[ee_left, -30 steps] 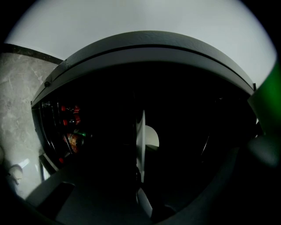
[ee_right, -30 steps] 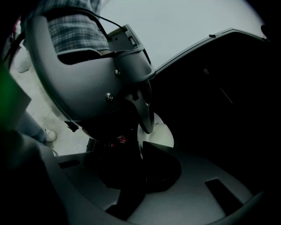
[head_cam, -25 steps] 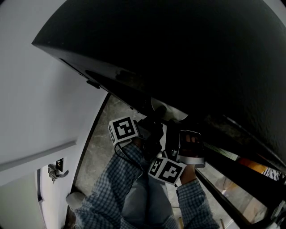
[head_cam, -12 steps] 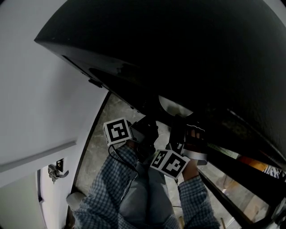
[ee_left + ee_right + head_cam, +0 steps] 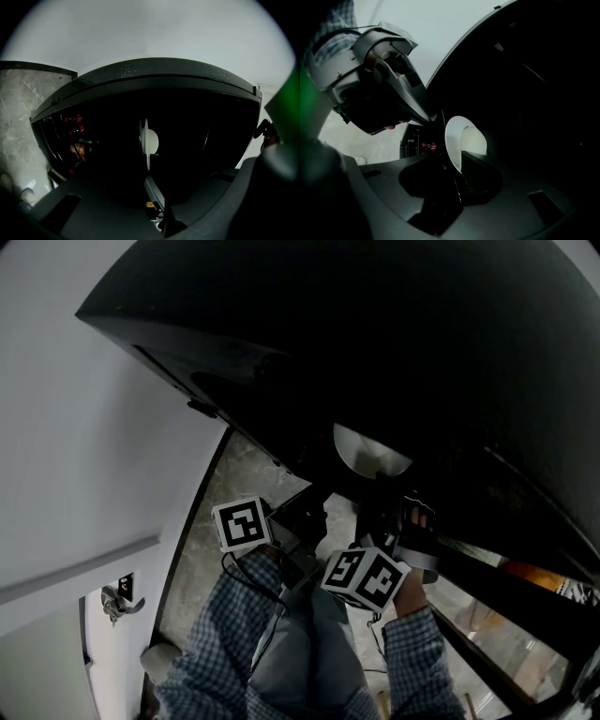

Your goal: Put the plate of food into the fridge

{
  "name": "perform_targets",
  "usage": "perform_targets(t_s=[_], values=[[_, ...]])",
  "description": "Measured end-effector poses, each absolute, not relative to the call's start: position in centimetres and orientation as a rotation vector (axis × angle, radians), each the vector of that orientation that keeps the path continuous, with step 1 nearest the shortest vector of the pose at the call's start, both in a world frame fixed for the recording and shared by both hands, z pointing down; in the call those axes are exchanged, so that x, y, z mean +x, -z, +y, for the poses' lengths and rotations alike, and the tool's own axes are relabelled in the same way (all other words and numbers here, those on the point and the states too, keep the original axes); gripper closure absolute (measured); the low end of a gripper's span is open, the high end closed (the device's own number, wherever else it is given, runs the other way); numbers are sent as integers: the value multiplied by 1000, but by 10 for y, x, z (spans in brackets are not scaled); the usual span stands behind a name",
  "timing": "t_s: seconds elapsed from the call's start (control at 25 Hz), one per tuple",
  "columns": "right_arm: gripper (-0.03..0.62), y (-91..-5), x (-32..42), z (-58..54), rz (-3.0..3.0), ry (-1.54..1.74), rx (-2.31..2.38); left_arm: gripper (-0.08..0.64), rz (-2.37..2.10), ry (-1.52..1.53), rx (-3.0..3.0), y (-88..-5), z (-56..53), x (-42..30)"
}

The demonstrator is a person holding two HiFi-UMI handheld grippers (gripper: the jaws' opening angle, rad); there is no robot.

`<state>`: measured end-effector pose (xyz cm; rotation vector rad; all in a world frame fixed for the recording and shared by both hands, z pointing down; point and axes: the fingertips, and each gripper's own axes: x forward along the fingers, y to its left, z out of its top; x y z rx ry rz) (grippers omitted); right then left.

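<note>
Letting go, I judge: the right gripper (image 5: 457, 164) has just been opening its jaws, spread around the plate (image 5: 370, 448) inside the dark fridge (image 5: 422, 352); the left gripper (image 5: 429, 112), fingers together, hangs left.

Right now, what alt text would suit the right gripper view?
A white plate sits between the jaws of the right gripper, which have just opened, against the dark fridge interior. The left gripper fills the upper left against a pale wall.
</note>
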<state>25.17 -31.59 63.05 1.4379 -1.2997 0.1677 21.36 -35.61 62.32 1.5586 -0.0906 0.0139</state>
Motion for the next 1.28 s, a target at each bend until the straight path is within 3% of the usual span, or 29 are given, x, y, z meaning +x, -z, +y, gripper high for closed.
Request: perform_targets(t_s=[0.36, 0.44, 0.48, 0.88, 1.28], values=[[486, -588, 235, -307, -1416, -199, 1653, 552, -94, -87, 1646, -611, -344, 198], [572, -580, 225, -304, -1463, -236, 1717, 552, -100, -134, 1736, -606, -341, 189], [586, -577, 220, -302, -1497, -268, 1742, 554, -96, -151, 1788, -601, -341, 187], [586, -546, 180, -295, -1811, -717, 2008, 554, -128, -194, 1963, -560, -341, 141], [586, -478, 179, -270, -1879, -727, 2068, 554, -121, -180, 2107, -476, -316, 122]])
